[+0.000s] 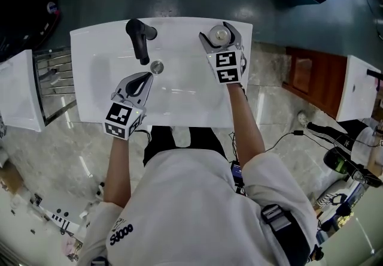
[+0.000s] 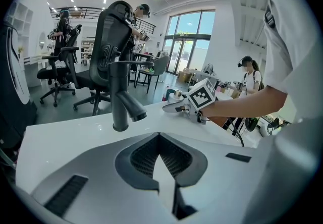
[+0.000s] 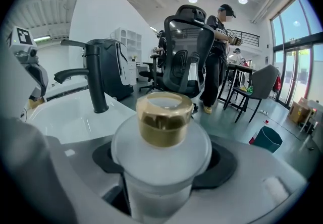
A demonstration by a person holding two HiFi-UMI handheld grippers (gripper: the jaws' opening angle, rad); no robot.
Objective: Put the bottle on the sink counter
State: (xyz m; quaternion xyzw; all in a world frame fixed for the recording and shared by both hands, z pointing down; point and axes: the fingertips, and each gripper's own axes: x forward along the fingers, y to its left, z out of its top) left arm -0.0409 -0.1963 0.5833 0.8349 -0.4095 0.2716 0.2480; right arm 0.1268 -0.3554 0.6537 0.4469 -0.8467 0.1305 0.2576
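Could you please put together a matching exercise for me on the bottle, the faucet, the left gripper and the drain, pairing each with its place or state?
Things:
1. bottle
2. faucet
3. left gripper
4. drain

Places or states:
A. black, standing behind the basin
B. shut on nothing, over the basin
C. clamped in the right gripper
D. round and metallic, in the basin floor

Pairs: 1-C, 2-A, 3-B, 4-D
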